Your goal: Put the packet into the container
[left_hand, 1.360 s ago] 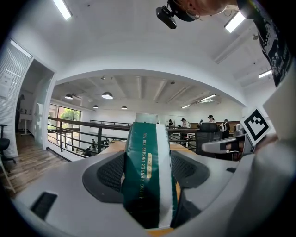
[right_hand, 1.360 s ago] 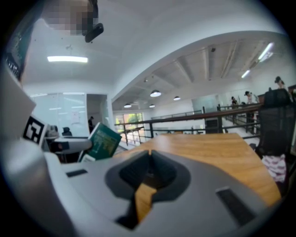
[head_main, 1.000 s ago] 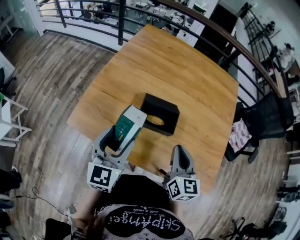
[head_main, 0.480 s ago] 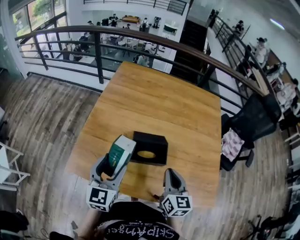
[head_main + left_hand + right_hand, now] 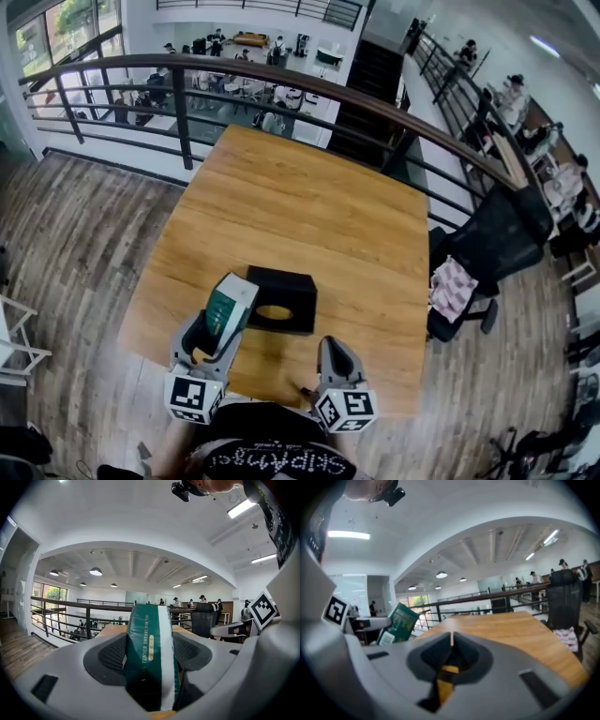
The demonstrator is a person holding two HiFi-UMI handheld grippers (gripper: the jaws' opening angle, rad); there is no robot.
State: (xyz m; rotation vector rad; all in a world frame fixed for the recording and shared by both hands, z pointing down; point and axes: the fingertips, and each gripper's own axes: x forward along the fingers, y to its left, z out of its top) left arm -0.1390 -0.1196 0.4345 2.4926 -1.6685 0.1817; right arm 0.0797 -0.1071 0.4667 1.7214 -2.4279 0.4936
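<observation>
The container (image 5: 279, 300) sat on the table (image 5: 309, 197) near its front edge, the packet (image 5: 228, 298) between the left gripper's (image 5: 217, 323) jaws just beside its left side, the right gripper (image 5: 331, 347) before it, a chair (image 5: 487, 248) right of the table, and a railing (image 5: 281, 82) behind.

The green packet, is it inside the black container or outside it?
Outside. The left gripper holds the packet between its fingers, beside the container, not in it.
</observation>
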